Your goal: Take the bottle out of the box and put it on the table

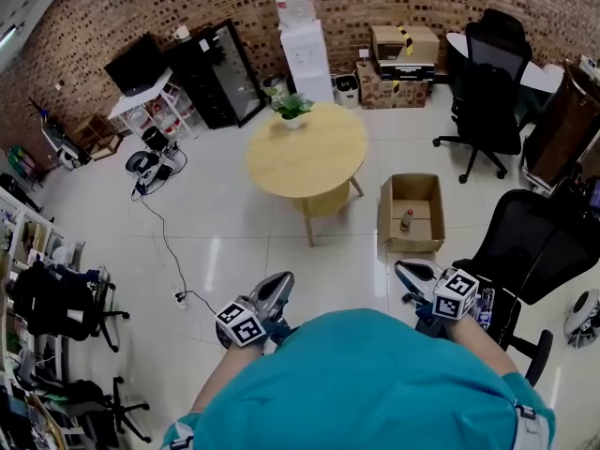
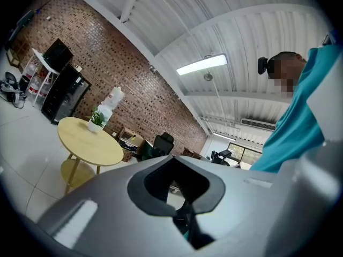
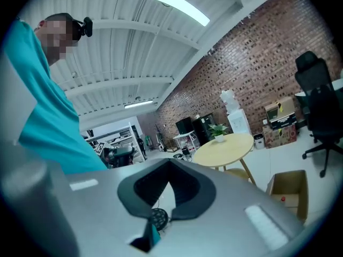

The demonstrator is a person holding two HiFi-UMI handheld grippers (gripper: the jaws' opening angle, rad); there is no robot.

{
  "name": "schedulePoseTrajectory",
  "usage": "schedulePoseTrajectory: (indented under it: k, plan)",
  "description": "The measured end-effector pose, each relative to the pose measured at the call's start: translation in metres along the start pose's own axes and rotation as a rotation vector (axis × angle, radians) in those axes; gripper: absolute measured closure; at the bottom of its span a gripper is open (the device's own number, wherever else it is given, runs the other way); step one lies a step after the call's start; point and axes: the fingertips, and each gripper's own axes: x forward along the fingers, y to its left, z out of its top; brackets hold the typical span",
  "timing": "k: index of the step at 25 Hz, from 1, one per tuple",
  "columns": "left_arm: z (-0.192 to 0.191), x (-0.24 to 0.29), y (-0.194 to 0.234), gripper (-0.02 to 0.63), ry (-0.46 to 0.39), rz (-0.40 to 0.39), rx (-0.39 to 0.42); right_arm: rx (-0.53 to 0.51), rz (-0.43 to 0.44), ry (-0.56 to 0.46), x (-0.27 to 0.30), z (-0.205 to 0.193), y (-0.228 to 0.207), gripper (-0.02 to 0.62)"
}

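1. The small brown, red-capped bottle [image 1: 406, 221] stood upright, cap up, in the open cardboard box [image 1: 438, 212] right of the round wooden table [image 1: 307, 153].
2. The left gripper [image 1: 280, 280] and right gripper [image 1: 404, 269] had jaws pressed together, empty.

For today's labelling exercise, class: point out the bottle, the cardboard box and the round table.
bottle [image 1: 406, 220]: head view, on its body.
cardboard box [image 1: 385, 216]: head view, on its left wall.
round table [image 1: 314, 153]: head view, on its bare top.
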Motion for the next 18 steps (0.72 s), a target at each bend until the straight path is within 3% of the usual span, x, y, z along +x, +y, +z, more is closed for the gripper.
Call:
schedulePoseTrajectory:
  k: [5,11,15,18]
  plan:
    - [0.026,-0.005,0.051,0.607,-0.004,-0.019,-0.032,0.004,-0.022,0.017,0.048,0.004,-0.007,0.594]
    - [0.091,-0.007,0.155,0.607,0.003,-0.107,-0.066,-0.009,-0.100,0.014,0.155,0.031,-0.021,0.594]
    - [0.150,-0.035,0.224,0.607,0.054,-0.213,-0.008,0.026,-0.188,0.004,0.241,0.036,-0.016,0.594]
    - [0.171,-0.051,0.276,0.607,0.078,-0.251,-0.009,0.037,-0.254,-0.012,0.283,0.033,-0.022,0.594]
